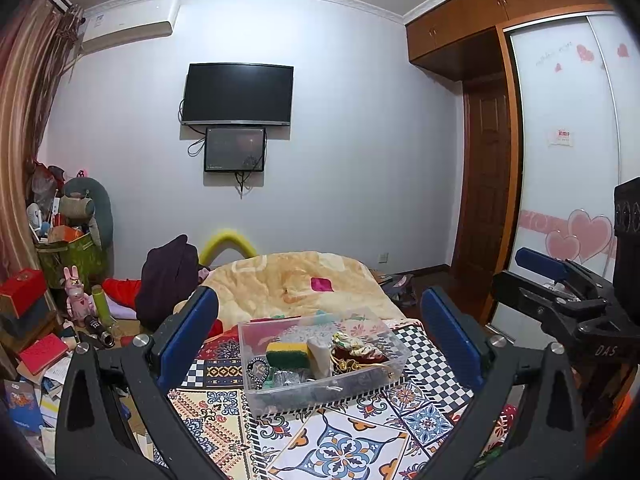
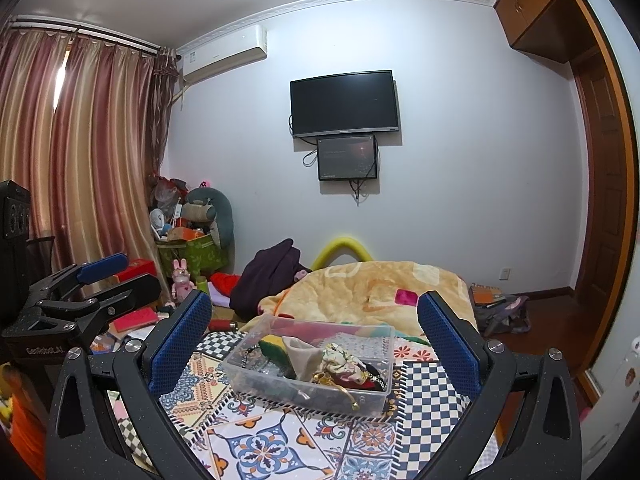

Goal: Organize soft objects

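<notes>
Bin (image 1: 394, 364) of soft items on patterned cloth (image 1: 344, 444), left gripper (image 1: 320, 336) and right gripper (image 2: 314, 334) jaws wide, empty

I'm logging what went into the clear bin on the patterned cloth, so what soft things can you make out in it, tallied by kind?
Inside the clear bin, as far as shows:
Sponge, yellow and green: 1
Beige cloth piece: 1
Floral scrunchie: 1
Dark red fabric item: 1
Total: 4
Other items lie deeper in the bin, too jumbled to identify.
</notes>
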Demonstrator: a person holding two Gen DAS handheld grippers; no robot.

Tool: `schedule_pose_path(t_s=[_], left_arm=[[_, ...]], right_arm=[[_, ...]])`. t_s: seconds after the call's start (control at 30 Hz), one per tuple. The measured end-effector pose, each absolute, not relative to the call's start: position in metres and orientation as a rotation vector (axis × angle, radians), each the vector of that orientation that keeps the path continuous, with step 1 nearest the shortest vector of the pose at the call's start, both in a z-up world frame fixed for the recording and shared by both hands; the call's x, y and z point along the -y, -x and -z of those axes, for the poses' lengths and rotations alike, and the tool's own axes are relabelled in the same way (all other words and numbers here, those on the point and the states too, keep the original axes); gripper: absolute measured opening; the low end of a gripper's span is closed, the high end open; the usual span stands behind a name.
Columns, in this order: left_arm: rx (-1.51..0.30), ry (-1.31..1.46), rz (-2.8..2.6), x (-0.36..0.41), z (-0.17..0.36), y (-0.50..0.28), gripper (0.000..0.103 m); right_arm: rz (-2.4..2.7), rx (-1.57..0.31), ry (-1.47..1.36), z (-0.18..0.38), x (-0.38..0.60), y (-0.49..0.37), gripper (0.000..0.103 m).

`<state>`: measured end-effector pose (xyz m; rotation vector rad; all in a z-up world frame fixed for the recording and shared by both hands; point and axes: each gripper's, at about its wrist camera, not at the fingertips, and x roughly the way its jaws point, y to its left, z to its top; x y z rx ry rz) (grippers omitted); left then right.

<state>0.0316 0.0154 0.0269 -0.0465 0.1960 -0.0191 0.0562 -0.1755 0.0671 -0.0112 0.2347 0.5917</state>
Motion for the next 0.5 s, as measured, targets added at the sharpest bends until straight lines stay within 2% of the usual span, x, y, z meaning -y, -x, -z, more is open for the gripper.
schedule_pose_path(t_s=[0.5], left_arm=[[-0.199, 0.05, 0.03, -0.0162, -0.0274, -0.0311, 0.103]], right_arm=[[-0.586, -0.233, 0.015, -0.0669, 0.1754, -0.0555, 0.103]])
